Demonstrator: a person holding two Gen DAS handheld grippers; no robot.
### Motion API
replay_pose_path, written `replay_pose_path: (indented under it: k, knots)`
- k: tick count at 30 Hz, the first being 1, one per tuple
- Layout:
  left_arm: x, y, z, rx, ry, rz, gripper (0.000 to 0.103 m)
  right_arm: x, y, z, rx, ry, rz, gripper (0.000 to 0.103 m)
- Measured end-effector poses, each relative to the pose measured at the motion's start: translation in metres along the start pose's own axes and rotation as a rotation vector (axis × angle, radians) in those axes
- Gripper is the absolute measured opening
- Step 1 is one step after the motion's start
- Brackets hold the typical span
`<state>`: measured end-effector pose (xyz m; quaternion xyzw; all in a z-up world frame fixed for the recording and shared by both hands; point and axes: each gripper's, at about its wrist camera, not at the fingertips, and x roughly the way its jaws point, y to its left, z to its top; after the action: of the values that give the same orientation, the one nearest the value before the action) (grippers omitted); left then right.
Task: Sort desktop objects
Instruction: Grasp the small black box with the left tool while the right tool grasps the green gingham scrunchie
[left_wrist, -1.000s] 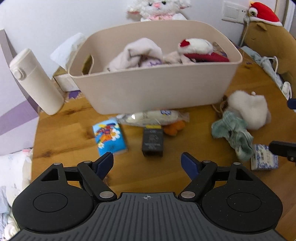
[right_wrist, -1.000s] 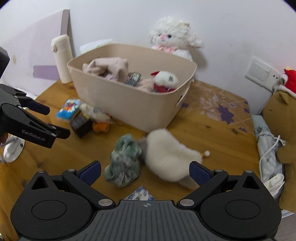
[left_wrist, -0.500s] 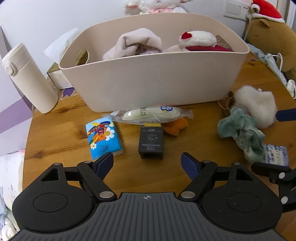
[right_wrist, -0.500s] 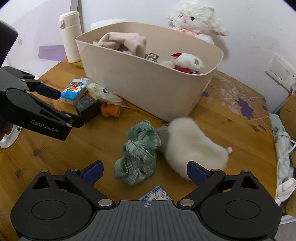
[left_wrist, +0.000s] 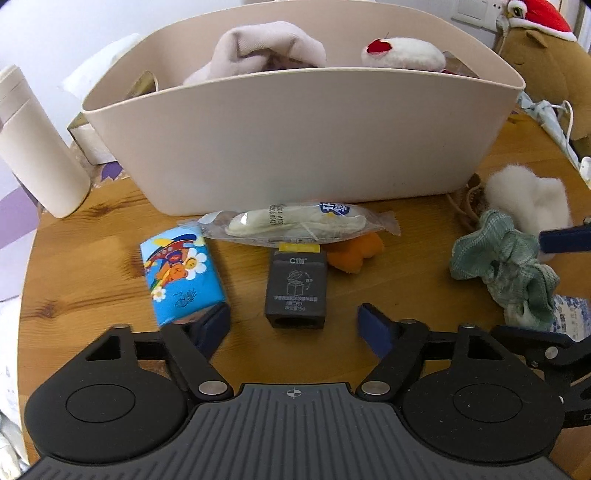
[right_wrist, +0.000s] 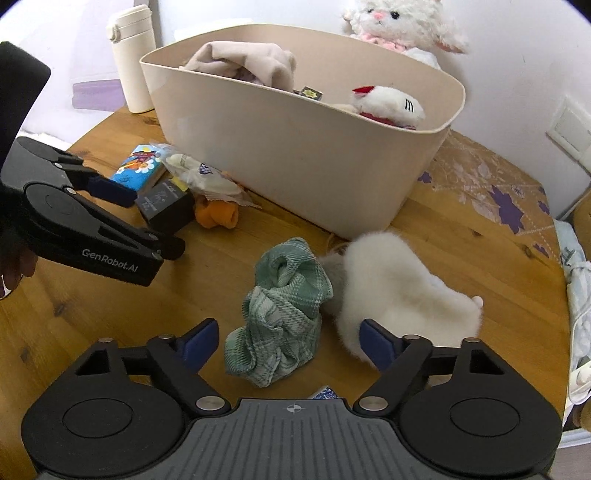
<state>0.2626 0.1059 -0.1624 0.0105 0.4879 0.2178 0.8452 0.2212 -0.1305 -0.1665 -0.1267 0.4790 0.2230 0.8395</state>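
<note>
The black box (left_wrist: 295, 288) lies on the tabletop (left_wrist: 92, 266) right in front of your left tool (left_wrist: 293, 323), between its two blue fingers. The green cloth (right_wrist: 282, 314) lies in a soft heap right in front of your right tool (right_wrist: 286, 339), also between its fingers. These look like the two things you are about to pick up.

To do it well, go down until the fingers sit low on both sides of each thing, then squeeze. Hold the box by its two long sides so it does not twist. Grab the cloth in the thick middle of the heap, not a thin edge, or it may slip out. Then lift both high enough to go over the wall of the big tub (left_wrist: 303, 125) just behind them and drop them in.

Watch the blue picture pack (left_wrist: 181, 275). It is very close to the left finger of your left tool, and you could bump it. The fluffy white toy (right_wrist: 399, 280) is touching the cloth and sits by the right finger of your right tool, so you might pinch it too.

Both tools are still spread wide, but their jaws are closing now. The box and the cloth are between the fingers, yet nothing is pinched, as far as I can see.
</note>
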Motion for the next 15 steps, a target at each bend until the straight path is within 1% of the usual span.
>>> replay_pose_path:
  k: [1, 3, 4, 5, 6, 7, 9, 12, 15]
  knots:
    - [0.001, 0.000, 0.001, -0.002, 0.004, -0.001, 0.070, 0.000, -0.001, 0.000, 0.001, 0.002, 0.005, 0.075]
    - [0.002, -0.001, 0.002, 0.001, -0.003, -0.010, 0.064, 0.001, -0.003, 0.000, 0.005, 0.015, 0.027, 0.054]
    - [0.001, -0.003, 0.003, 0.011, -0.004, -0.015, 0.058, 0.002, -0.003, 0.000, 0.006, 0.022, 0.033, 0.048]
    - [0.001, -0.004, 0.005, 0.022, -0.004, -0.020, 0.047, 0.002, -0.004, 0.000, 0.006, 0.025, 0.032, 0.036]
    - [0.000, -0.006, 0.006, 0.034, -0.004, -0.021, 0.040, 0.002, -0.004, -0.001, 0.008, 0.026, 0.031, 0.028]
    - [0.000, -0.007, 0.008, 0.042, -0.002, -0.018, 0.032, 0.001, -0.006, -0.001, 0.014, 0.022, 0.032, 0.028]
    - [0.000, -0.008, 0.009, 0.047, 0.012, -0.009, 0.032, -0.002, -0.008, -0.002, 0.025, 0.014, 0.037, 0.023]
    - [-0.002, -0.008, 0.008, 0.053, 0.017, -0.002, 0.032, -0.008, -0.009, -0.004, 0.022, 0.003, 0.037, 0.021]
    - [-0.004, -0.008, 0.005, 0.066, 0.020, 0.005, 0.032, -0.015, -0.010, -0.006, 0.021, -0.012, 0.039, 0.021]
